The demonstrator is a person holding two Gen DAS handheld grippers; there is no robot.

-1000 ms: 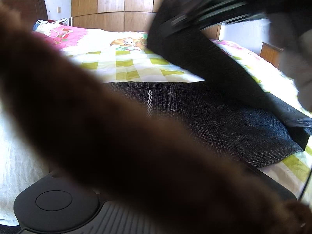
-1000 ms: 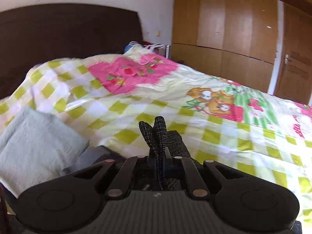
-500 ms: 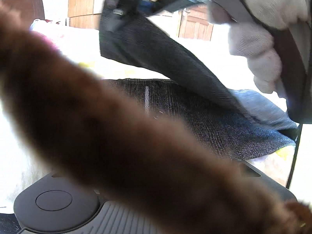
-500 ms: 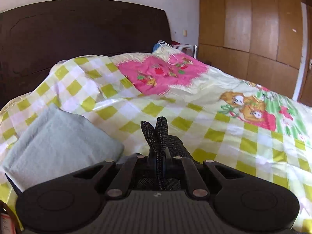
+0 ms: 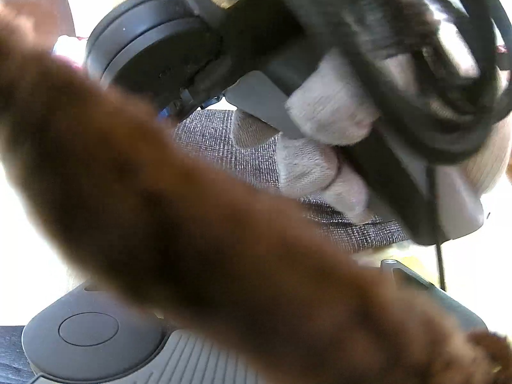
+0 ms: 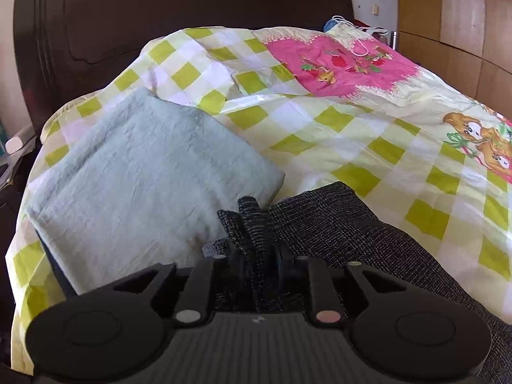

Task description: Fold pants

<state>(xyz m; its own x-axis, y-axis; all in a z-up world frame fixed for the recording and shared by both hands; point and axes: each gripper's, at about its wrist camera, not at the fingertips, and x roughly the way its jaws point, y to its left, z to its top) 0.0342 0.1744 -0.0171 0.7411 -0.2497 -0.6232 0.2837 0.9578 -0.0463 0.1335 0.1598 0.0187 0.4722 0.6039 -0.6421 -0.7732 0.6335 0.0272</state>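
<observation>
The right gripper [image 6: 256,249], its tongs pinched on a bunched edge of the dark pants [image 6: 336,224], had carried that edge across since a second before and lowered it near the bed [image 6: 320,121], so one fold looked nearly laid. At ten o'clock lay one grey folded cloth [image 6: 134,172]; at twelve, one dark headboard [image 6: 160,16]. The left gripper's tongs were hidden behind a brown blur: cannot tell. One gloved hand [image 5: 320,147] showed.

A checked quilt [image 6: 320,134] covers the bed. A pale green pillow [image 6: 144,172] lies on it, near a dark headboard [image 6: 160,16]. Wooden wardrobes [image 6: 448,16] stand behind.
</observation>
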